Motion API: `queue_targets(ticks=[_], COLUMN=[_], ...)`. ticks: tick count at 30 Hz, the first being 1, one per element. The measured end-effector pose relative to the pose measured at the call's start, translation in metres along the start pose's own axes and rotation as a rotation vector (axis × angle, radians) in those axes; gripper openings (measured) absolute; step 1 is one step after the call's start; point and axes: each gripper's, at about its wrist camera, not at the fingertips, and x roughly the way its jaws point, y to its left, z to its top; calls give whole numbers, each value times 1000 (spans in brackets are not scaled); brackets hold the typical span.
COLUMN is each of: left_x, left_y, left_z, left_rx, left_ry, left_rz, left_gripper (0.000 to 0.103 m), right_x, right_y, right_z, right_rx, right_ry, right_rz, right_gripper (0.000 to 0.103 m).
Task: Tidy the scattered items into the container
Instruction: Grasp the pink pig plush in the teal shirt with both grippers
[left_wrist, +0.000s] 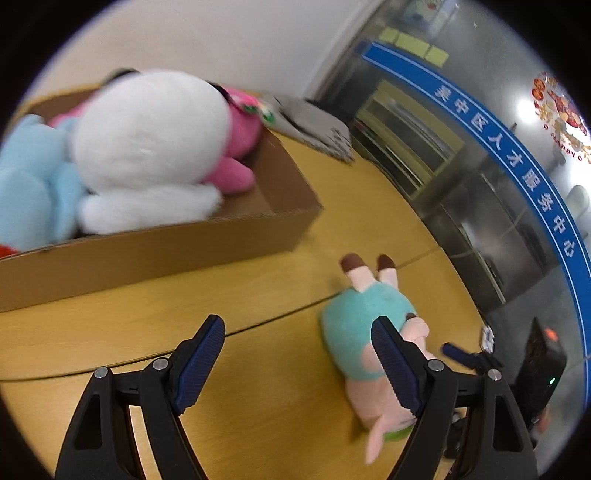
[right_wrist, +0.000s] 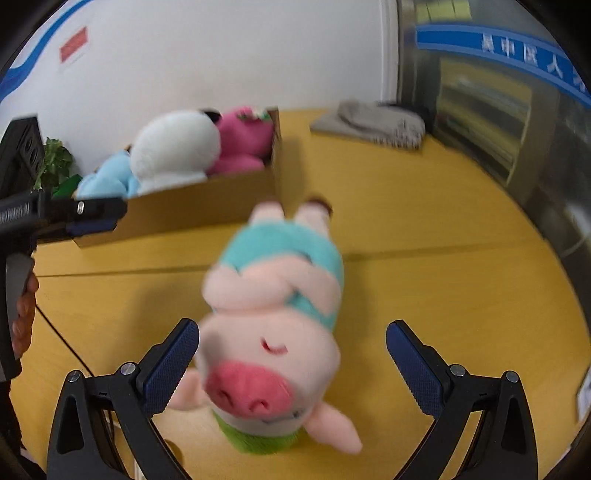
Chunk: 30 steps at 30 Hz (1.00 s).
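Note:
A pink plush pig in a teal shirt lies on its back on the yellow wooden table, head toward my right gripper. That gripper is open, its jaws on either side of the pig's head, not touching it. The pig also shows in the left wrist view, to the right of my open, empty left gripper. The cardboard box beyond holds a white plush, a pink plush and a light blue plush.
A folded grey cloth lies at the far side of the table. A glass wall with a blue banner runs along the right. A green plant stands behind the box. The left gripper shows in the right wrist view.

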Motion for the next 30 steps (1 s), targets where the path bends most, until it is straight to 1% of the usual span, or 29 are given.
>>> queue_targets(ticks=[2, 3, 5, 7, 8, 9, 13, 14, 16, 18, 20, 22, 23, 25, 26, 28, 29, 30], left_x=[27, 37, 55, 70, 74, 77, 81, 78, 67, 59, 61, 73, 82, 94, 98, 101, 100, 98], left_y=[-9, -13, -20, -20, -18, -15, -7, -7, -4, 6, 17, 24, 27, 31, 32, 31, 29, 28], left_z=[3, 4, 6, 7, 7, 8, 6, 5, 7, 9, 8, 8, 7, 8, 8, 8, 8, 9], left_rx=[29, 44, 73, 69, 58, 40, 12, 11, 19, -9, -41, -51, -67, -119, -133, -122, -107, -99], left_ry=[48, 61, 89, 110, 113, 116, 115, 105, 58, 28, 43, 89, 104, 108, 113, 121, 122, 119], left_rz=[-28, -25, -26, -58, -77, -108, -150, -148, -126, -132, -131, -116, -139, -208, -227, -240, -239, -250], left_gripper=[82, 82, 82, 82, 82, 82, 83, 83, 83, 83, 83, 83, 83, 83, 83, 81, 76, 63], right_x=[10, 15, 21, 26, 28, 29, 30, 30, 31, 32, 33, 34, 35, 34, 34, 30, 28, 25], right_y=[-6, -7, -2, 4, 6, 6, -9, -10, -14, -17, -23, -27, -29, -33, -34, -34, -32, -30], right_z=[-2, -2, -2, -6, -9, -11, -10, -11, -11, -11, -11, -10, -9, -9, -9, -9, -9, -8], right_rx=[43, 56, 21, -17, -33, -37, -12, -18, -25, -12, 12, 33, 43, 62, 71, 65, 55, 44], right_ry=[38, 59, 82, 101, 108, 105, 106, 107, 109, 111, 114, 116, 116, 112, 110, 98, 88, 77], right_rz=[79, 112, 154, 186, 196, 203, 266, 272, 284, 302, 328, 352, 364, 372, 370, 352, 343, 335], right_gripper=[103, 103, 102, 95, 95, 95, 94, 94, 94, 94, 94, 94, 94, 94, 94, 91, 90, 87])
